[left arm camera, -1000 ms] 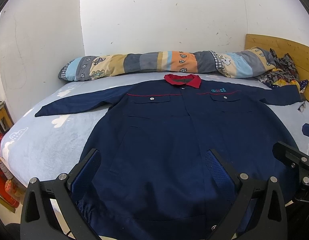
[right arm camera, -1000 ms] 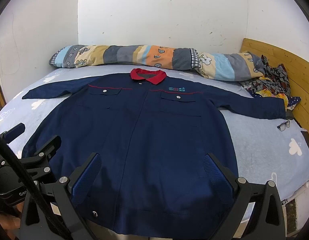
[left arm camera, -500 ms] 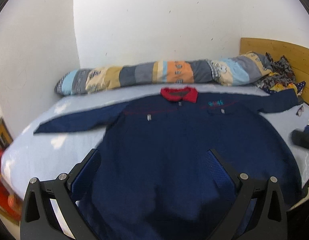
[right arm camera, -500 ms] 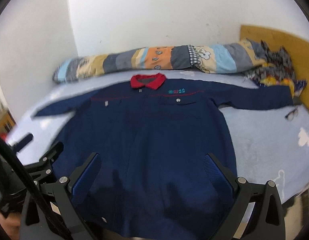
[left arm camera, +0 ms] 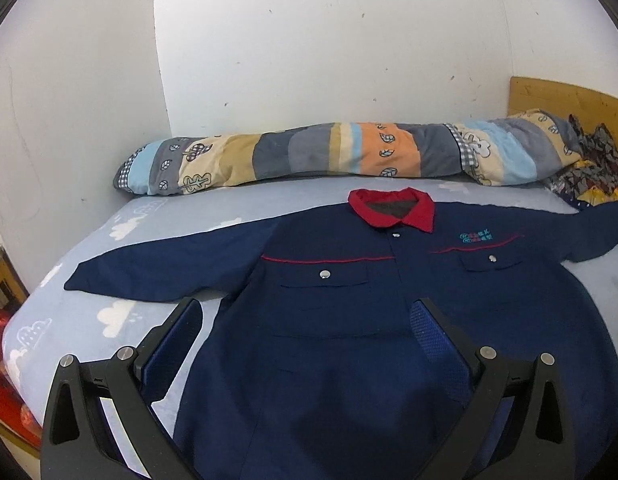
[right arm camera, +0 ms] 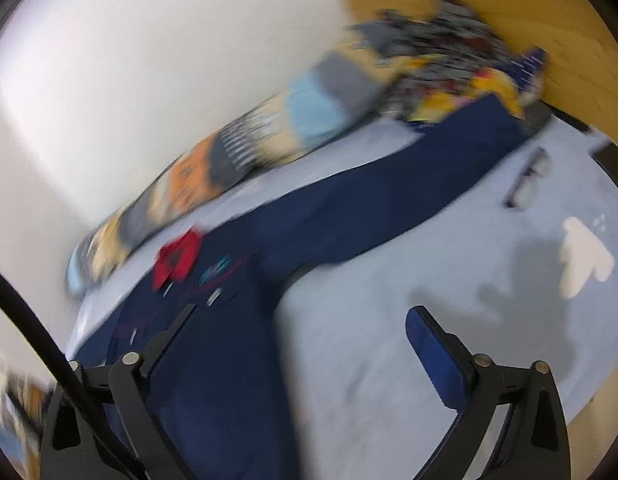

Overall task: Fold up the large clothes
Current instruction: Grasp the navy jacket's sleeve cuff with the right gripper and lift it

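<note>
On the bed (left arm camera: pixel 89 320), at twelve o'clock, the jacket (left arm camera: pixel 349 320) is spread unfolded; both tongs (left arm camera: pixel 305 344) (right arm camera: pixel 301 344) are held wide, empty.

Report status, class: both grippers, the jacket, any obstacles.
Left gripper open, empty. Right gripper open, empty. Navy red-collared work jacket flat, unfolded. Eyeglasses beside sleeve.
</note>
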### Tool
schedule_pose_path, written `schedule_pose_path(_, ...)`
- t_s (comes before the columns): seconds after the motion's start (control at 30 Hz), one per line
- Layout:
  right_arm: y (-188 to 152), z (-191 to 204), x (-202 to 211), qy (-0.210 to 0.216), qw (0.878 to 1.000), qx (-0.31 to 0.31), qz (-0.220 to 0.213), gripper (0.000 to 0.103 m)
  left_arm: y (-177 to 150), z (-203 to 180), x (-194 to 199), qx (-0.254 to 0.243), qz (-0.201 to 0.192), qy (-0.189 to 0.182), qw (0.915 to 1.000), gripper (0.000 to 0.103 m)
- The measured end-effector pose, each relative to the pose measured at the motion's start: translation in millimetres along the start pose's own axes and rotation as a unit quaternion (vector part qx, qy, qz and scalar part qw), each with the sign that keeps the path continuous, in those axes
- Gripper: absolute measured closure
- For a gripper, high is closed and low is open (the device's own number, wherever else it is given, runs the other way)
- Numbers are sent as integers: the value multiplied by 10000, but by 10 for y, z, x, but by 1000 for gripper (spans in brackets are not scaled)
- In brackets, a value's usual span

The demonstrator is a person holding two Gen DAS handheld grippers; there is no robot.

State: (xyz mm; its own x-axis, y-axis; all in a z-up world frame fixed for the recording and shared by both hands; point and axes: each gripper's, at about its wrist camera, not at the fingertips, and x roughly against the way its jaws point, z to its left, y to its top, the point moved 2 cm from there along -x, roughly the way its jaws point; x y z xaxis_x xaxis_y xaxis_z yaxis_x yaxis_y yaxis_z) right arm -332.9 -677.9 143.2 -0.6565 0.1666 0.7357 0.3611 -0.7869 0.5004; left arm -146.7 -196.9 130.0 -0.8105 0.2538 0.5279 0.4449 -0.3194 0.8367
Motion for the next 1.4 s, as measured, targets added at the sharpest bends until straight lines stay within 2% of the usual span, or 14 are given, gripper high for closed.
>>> schedule_pose_path(0.17,684,-804,-250,-474,9936,-986,-289,19,-52,-90,-58,-57,182,-164,9997,0)
schedule_pose_path(0.23,899,-1055,-403,-609,9893,-1291,-314,19,-72,-131,-85,-111,240,-193,9995,0)
schedule_pose_path(0.3,1084,-1290,-575,-465,9859,-1561,-377,19,-84,-180,-120,-153,300,-218,9992,0)
schedule_pose_path(0.53,1339,-1757,-1087,-331,9743,-2198,-374,19,-150,-252,-247,-185,581,-342,9976,0)
schedule_pose_path(0.63,1387,-1994,-1245,-697,9680,-2386,-343,18,-168,-269,-301,-178,662,-352,9970,0)
schedule_pose_path(0.7,1425,-2102,-1332,-708,9644,-2523,-350,18,-191,-277,-326,-160,717,-390,9965,0)
schedule_pose_path(0.83,1524,-2199,-1466,-936,9656,-2392,-394,16,-224,-323,-365,-174,796,-435,9957,0)
schedule_pose_path(0.93,1620,-2194,-1572,-1116,9693,-2162,-357,9,-249,-376,-392,-250,840,-447,9952,0)
schedule_pose_path(0.97,1650,-2167,-1641,-1017,9721,-2091,-297,12,-256,-394,-404,-274,869,-461,9948,0)
schedule_pose_path(1.03,1679,-2136,-1779,-1096,9750,-1932,-99,40,-271,-408,-416,-284,898,-474,9944,0)
schedule_pose_path(1.07,1664,-2132,-1835,-1256,9745,-1857,32,71,-271,-411,-418,-285,908,-479,9943,0)
schedule_pose_path(1.1,1647,-2129,-1841,-1204,9751,-1861,-3,82,-274,-409,-416,-286,904,-479,9943,0)
schedule_pose_path(1.2,1612,-2007,-1691,-908,9785,-1800,-431,91,-269,-390,-390,-263,844,-459,9950,0)
schedule_pose_path(1.4,1699,-1428,-1189,-529,9845,-1297,-1052,91,-215,-275,-282,-151,663,-386,9969,0)
